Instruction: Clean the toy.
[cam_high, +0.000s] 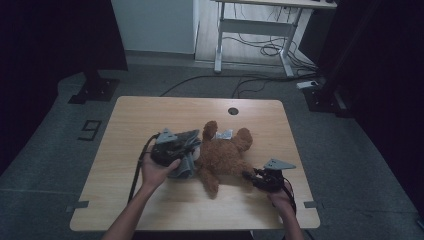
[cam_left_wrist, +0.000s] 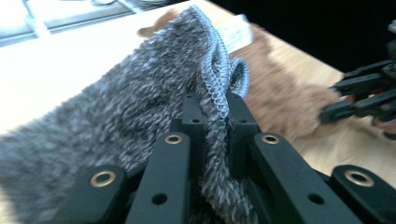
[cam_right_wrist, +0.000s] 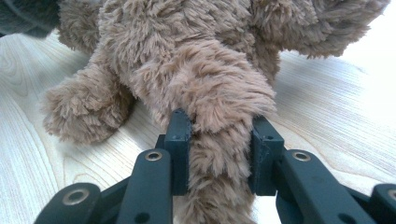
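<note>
A brown plush teddy bear (cam_high: 224, 152) lies flat in the middle of the wooden table (cam_high: 130, 120), with a white tag (cam_high: 224, 134) by its upper body. A grey knitted garment (cam_high: 186, 159) lies bunched at the bear's left side. My left gripper (cam_left_wrist: 215, 116) is shut on the grey garment (cam_left_wrist: 116, 121), pinching its stitched hem between the jaws. My right gripper (cam_right_wrist: 218, 140) is shut on one furry limb (cam_right_wrist: 219, 93) of the bear (cam_right_wrist: 196, 42) at the bear's lower right; in the high view the right gripper (cam_high: 250, 176) sits near the table's front right.
A round cable hole (cam_high: 233, 111) sits at the table's far edge. Beyond the table stand a white desk frame (cam_high: 255, 30) with loose cables (cam_high: 265, 50) on the floor, and black stand bases (cam_high: 95, 90) at the left and right.
</note>
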